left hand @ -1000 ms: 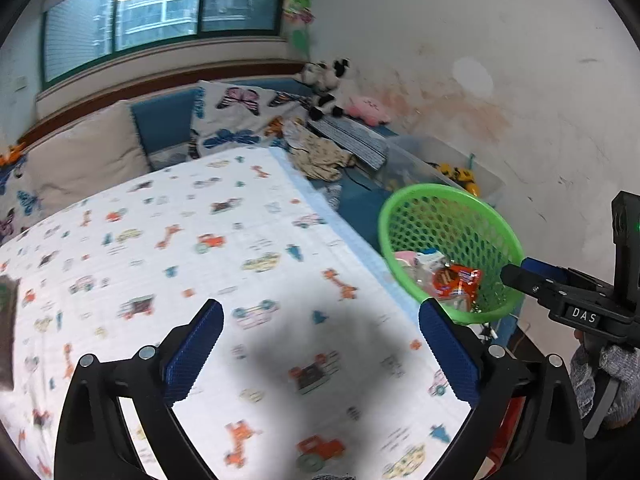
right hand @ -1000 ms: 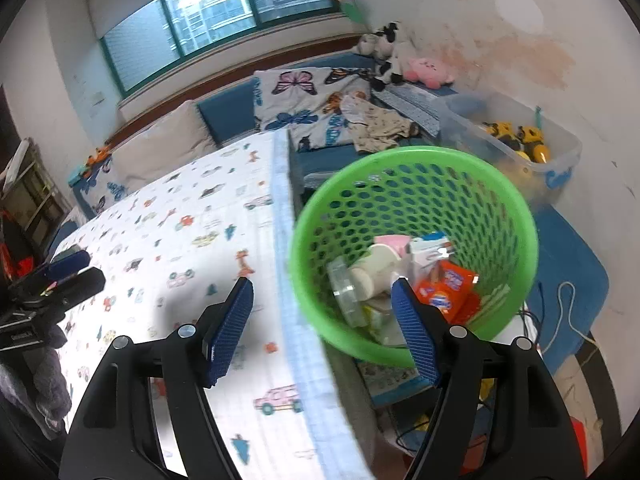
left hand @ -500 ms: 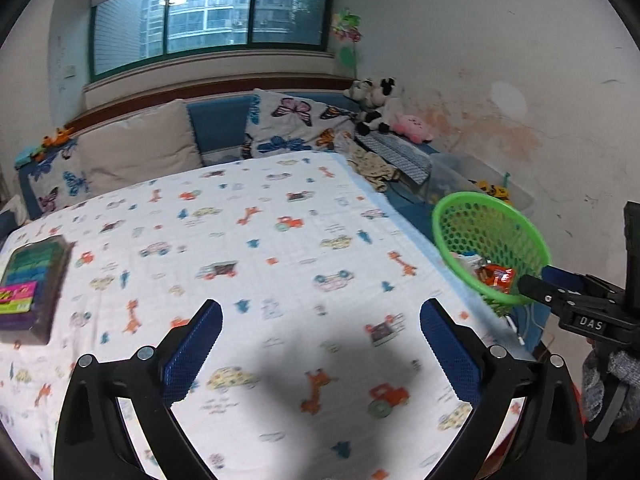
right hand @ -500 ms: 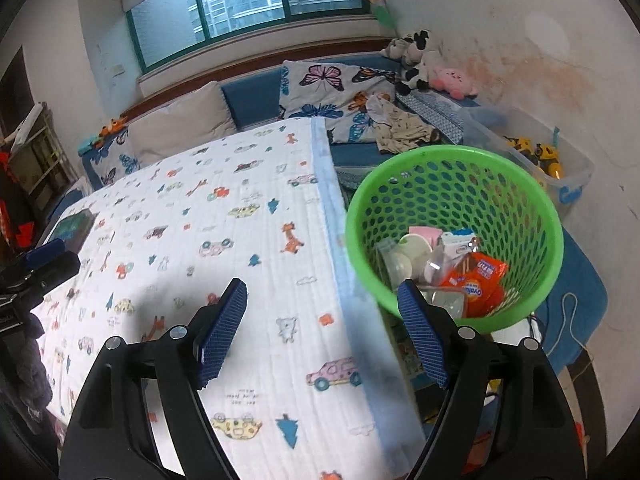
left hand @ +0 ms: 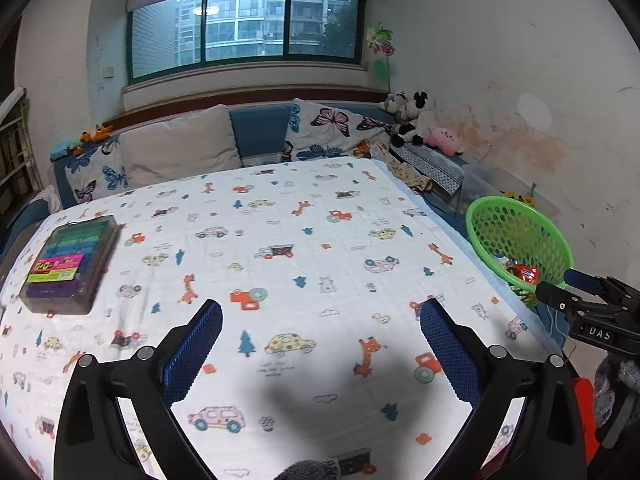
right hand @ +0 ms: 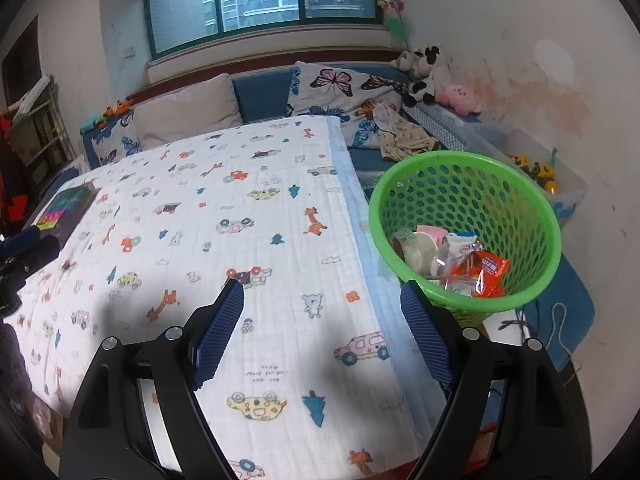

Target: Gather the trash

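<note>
Printed cloth table (left hand: 304, 240); both grippers, left gripper (left hand: 320, 344), right gripper (right hand: 322, 332), wide, empty; trash in green basket (right hand: 464, 160)

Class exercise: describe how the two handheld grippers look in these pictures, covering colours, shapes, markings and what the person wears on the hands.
The left gripper and the right gripper share one build: glossy black angular fingers with silver screw heads, tipped with dark blue ribbed pads. Seen from the left camera, the right gripper's body bears a small white label reading DAS. A grey knitted glove covers the hand beneath it. No cables are visible on either gripper.
</note>
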Demonstrator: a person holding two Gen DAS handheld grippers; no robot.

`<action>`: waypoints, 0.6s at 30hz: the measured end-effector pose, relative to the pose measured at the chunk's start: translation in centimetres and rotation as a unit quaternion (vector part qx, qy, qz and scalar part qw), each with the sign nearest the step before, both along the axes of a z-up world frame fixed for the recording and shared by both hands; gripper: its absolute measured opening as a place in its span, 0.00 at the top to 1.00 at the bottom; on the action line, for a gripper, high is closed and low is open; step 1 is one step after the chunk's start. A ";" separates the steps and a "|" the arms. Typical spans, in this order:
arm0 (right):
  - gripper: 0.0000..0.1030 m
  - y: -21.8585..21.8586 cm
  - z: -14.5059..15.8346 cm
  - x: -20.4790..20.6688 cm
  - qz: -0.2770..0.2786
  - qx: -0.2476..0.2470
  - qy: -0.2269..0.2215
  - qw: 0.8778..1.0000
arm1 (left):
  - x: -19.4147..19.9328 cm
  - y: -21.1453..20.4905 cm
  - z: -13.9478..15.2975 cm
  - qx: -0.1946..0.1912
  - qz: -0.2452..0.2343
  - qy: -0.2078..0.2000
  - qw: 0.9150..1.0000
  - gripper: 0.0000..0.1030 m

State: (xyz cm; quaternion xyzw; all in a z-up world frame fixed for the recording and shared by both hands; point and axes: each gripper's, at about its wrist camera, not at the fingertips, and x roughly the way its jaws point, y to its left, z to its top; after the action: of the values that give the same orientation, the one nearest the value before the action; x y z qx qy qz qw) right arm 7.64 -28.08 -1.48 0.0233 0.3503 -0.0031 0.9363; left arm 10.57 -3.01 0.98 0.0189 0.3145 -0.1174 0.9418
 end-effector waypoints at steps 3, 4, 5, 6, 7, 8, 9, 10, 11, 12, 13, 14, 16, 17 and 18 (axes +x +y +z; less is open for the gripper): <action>0.19 0.6 0.1 -0.6 0.003 -0.002 -0.005 1.000 | -0.6 0.6 0.0 -0.003 0.012 -0.003 1.000 0.07; 0.18 0.7 0.1 -0.7 0.002 -0.001 -0.007 1.000 | -0.8 0.9 -0.1 -0.005 0.015 -0.003 1.000 0.07; 0.17 0.9 0.2 -0.8 0.002 0.002 -0.009 1.000 | -1.0 1.0 -0.1 -0.005 0.018 -0.004 1.000 0.07; 0.17 1.0 0.2 -1.0 0.004 0.007 -0.011 1.000 | -1.2 1.1 -0.2 -0.003 0.020 -0.005 1.000 0.07; 0.17 1.1 0.2 -1.1 0.005 0.009 -0.011 1.000 | -1.4 1.2 -0.3 0.000 0.021 -0.006 1.000 0.07; 0.17 1.3 0.2 -1.1 0.007 0.010 -0.011 1.000 | -1.5 1.3 -0.4 0.003 0.023 -0.006 1.000 0.07; 0.17 1.5 0.3 -1.3 0.008 0.008 -0.012 1.000 | -1.7 1.3 -0.5 0.008 0.026 -0.008 1.000 0.07; 0.16 1.7 0.3 -1.4 0.008 0.007 -0.013 1.000 | -1.8 1.3 -0.5 0.011 0.029 -0.010 0.999 0.07; 0.15 1.8 0.3 -1.5 0.009 0.007 -0.014 1.000 | -1.9 1.4 -0.5 0.013 0.031 -0.012 0.999 0.07; 0.12 1.9 0.3 -1.6 0.009 0.008 -0.016 1.000 | -1.9 1.5 -0.5 0.011 0.033 -0.011 0.999 0.07; 0.11 2.0 0.4 -1.7 0.008 0.009 -0.017 1.000 | -1.9 1.6 -0.6 0.009 0.034 -0.010 0.999 0.07; 0.11 2.0 0.5 -1.8 0.008 0.010 -0.018 1.000 | -1.9 1.7 -0.6 0.008 0.036 -0.009 0.999 0.07; 0.10 2.1 0.6 -2.1 0.007 0.011 -0.021 1.000 | -1.9 1.7 -0.7 0.006 0.036 -0.009 0.999 0.07; 0.09 2.2 0.7 -2.1 0.007 0.011 -0.022 1.000 | -2.0 1.6 -0.7 0.006 0.036 -0.010 0.999 0.07; 0.07 2.2 0.7 -2.3 0.007 0.010 -0.024 1.000 | -2.0 1.6 -0.7 0.007 0.036 -0.010 0.999 0.07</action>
State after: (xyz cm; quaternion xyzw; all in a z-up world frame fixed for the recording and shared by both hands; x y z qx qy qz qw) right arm 5.37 -25.86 -0.73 0.0303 0.3278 0.0071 0.9442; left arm 8.54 -1.43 0.29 0.0150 0.3059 -0.0809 0.9485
